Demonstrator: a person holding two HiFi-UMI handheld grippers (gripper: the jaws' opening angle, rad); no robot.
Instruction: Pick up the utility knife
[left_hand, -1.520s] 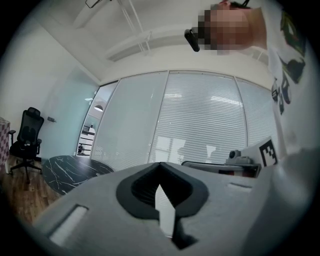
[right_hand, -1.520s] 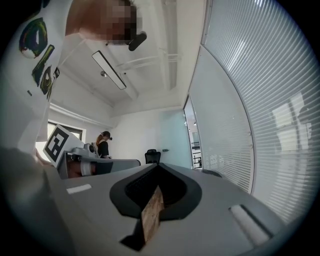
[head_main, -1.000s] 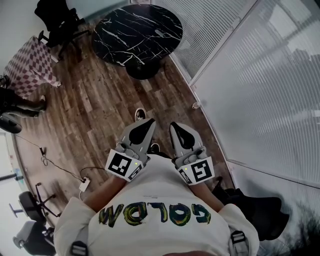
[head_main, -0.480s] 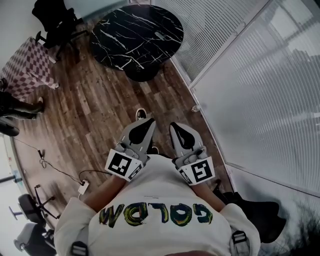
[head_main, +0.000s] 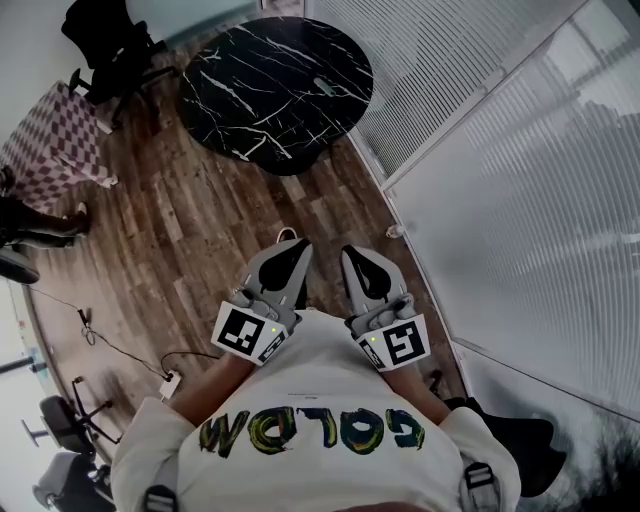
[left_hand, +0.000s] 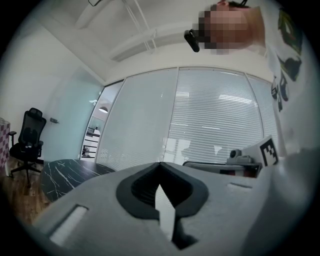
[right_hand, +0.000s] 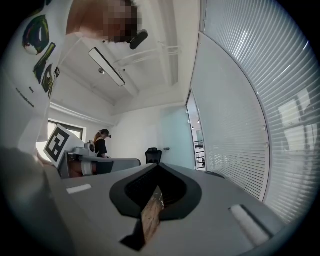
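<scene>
position of task item: a small pale sliver, judged to be the utility knife, lies on the round black marble table at the far end of the wooden floor. it is well apart from both tools. its long axis appears to run left to right, though it is too small to confirm.

left gripper and right gripper are held side by side, close to the person's chest, pointing level toward the far table. the knife sits almost straight ahead between their lines, so neither hand is plainly nearer.

jaw state: both pairs are clenched tip to tip with nothing held.

count: two grippers, one table, one knife candidate, one black office chair at far left.
</scene>
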